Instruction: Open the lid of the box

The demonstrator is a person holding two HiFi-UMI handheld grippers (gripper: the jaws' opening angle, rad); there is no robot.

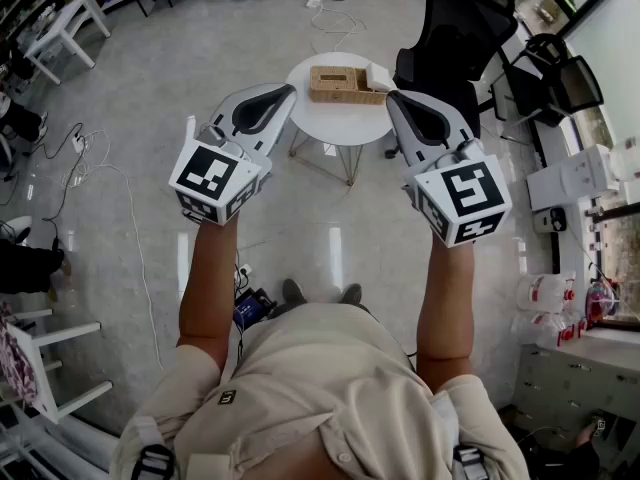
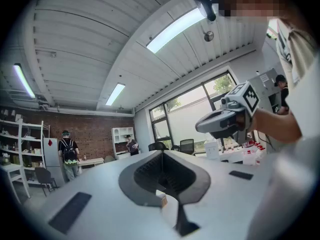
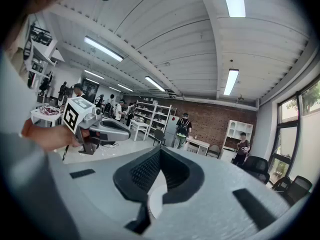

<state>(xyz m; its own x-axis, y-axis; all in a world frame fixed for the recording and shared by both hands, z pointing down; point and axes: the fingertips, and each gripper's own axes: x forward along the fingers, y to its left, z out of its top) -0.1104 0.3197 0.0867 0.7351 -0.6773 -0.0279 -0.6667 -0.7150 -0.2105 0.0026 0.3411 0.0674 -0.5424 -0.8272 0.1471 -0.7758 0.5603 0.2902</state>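
Box [image 1: 338,84] by round table's [image 1: 335,125] far rim, chair [image 1: 470,28] just beyond

The person holds both arms stretched forward, side by side and well apart. The left forearm [image 1: 210,278] and the right forearm [image 1: 445,298] are bare and nearly parallel. The left gripper [image 1: 289,91] points forward, away from the body and roughly level. Its two jaws are pressed together, with nothing between them. The right gripper [image 1: 392,96] points the same way, and its jaws also meet at the tip, empty. In the head view the two tips lean slightly toward each other. Each gripper carries a cube at its rear end, above the wrist: the left cube [image 1: 215,178] and the right cube [image 1: 465,200]. The left hand [image 3: 45,134] is closed around its handle below the cube, and the right hand [image 2: 257,121] grips in the same way.
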